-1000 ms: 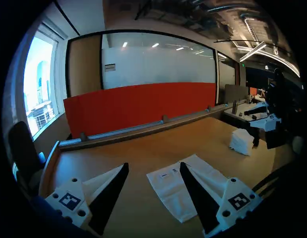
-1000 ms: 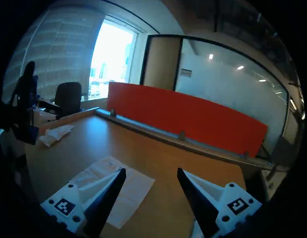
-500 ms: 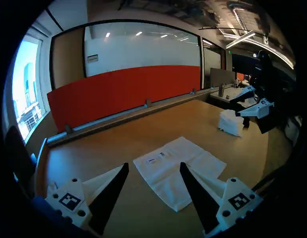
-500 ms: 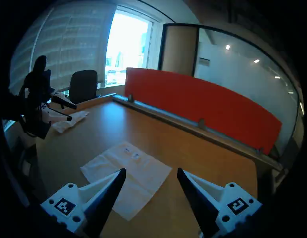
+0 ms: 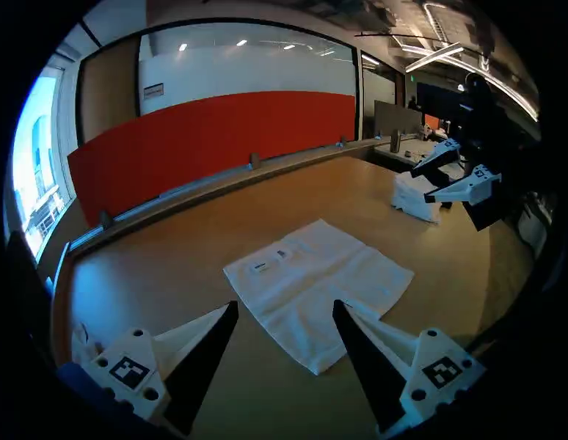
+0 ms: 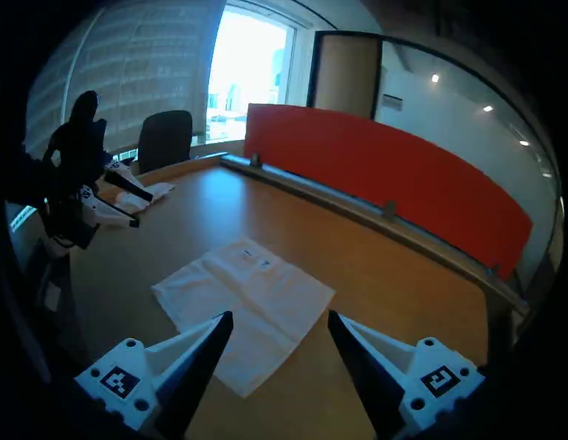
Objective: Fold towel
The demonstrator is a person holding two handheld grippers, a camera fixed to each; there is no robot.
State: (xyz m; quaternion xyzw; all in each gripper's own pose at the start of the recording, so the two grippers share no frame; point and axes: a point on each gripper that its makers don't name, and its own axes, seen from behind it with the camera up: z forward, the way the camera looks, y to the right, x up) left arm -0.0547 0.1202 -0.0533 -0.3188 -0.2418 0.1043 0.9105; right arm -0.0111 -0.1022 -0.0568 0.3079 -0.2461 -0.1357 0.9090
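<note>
Now towel (image 5: 321,282) flat on desk (image 5: 174,257); left tool (image 5: 284,303), right tool (image 6: 279,314) gaping.

The left gripper (image 5: 284,303) holds its two fingers spread wide apart, gripping nothing. The right gripper (image 6: 279,314) is likewise wide apart and empty. Seen from each other's view, both hang raised with fingers parted.
</note>
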